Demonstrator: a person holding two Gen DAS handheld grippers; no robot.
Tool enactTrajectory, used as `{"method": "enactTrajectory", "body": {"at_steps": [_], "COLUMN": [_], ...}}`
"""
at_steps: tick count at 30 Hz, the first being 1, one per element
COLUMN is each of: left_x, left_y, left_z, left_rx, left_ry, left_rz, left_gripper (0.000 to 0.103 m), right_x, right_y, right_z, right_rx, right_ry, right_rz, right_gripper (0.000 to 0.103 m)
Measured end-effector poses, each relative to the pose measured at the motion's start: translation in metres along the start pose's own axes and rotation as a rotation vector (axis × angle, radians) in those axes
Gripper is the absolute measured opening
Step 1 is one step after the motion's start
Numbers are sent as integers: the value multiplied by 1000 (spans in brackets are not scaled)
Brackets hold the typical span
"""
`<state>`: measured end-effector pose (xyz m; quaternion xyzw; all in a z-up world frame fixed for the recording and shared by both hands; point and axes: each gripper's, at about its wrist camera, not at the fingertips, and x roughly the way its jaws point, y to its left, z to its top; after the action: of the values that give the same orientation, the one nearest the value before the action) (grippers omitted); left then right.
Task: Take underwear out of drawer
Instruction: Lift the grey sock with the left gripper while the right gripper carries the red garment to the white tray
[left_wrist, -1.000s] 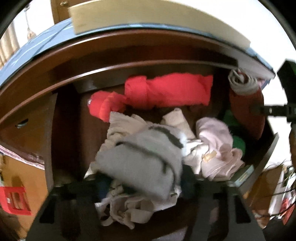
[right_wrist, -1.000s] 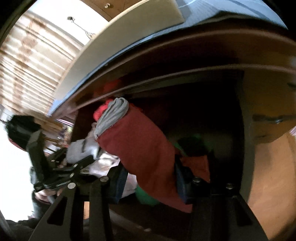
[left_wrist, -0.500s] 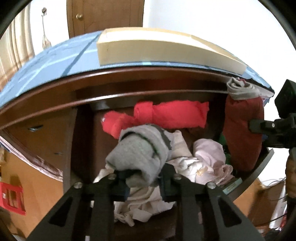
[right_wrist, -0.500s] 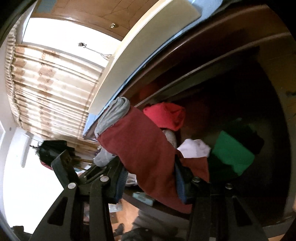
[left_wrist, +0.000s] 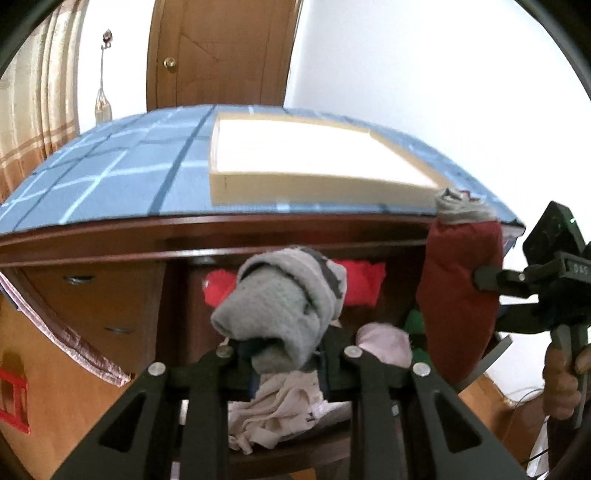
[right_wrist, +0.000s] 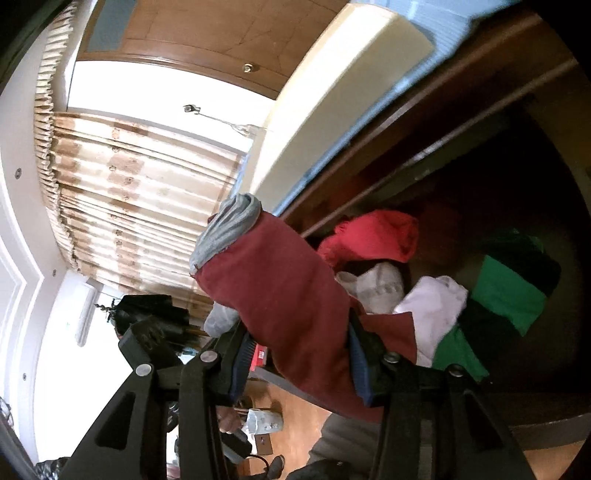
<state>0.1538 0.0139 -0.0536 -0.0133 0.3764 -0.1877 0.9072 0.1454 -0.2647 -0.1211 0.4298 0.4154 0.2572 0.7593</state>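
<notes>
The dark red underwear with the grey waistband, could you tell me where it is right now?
The dark red underwear is clamped in the right gripper, held up at the right end of the open drawer, just below the dresser's blue checked cloth.

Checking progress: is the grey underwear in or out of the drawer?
Out: the left gripper holds the grey underwear lifted above the clothes left in the drawer.

grey underwear (left_wrist: 284, 317) lifted, maroon underwear (right_wrist: 291, 314) lifted

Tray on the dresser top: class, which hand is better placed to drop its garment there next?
Probably the right: its tongs hold the maroon underwear just beside the tray; the left's grey bundle sits lower.
</notes>
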Motion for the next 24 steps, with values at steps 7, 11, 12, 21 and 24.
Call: {"method": "enactTrajectory", "body": {"at_steps": [7,11,12,21,24], "left_x": [-25,-32,-32,-11,8], "left_y": [10,11,10,7,7], "left_z": [24,41,46,106,129], "left_rx": [-41,-28,-26,-8,-2], "left_ry": [-115,-167,-178,-261,-272], "left_rz": [10,37,44,121,157], "left_gripper": [21,21,21,21,21], "right_x": [2,6,8,46,59], "right_y": [33,56,61,88,87], "right_z": [13,32,40,109,130], "right_rx": [-41,-66,-65,-45,-10], "right_ry": [-14,-46,-63,-181,-214], "right_rz": [45,58,56,-46,-94], "right_gripper": [48,48,48,48,48]}}
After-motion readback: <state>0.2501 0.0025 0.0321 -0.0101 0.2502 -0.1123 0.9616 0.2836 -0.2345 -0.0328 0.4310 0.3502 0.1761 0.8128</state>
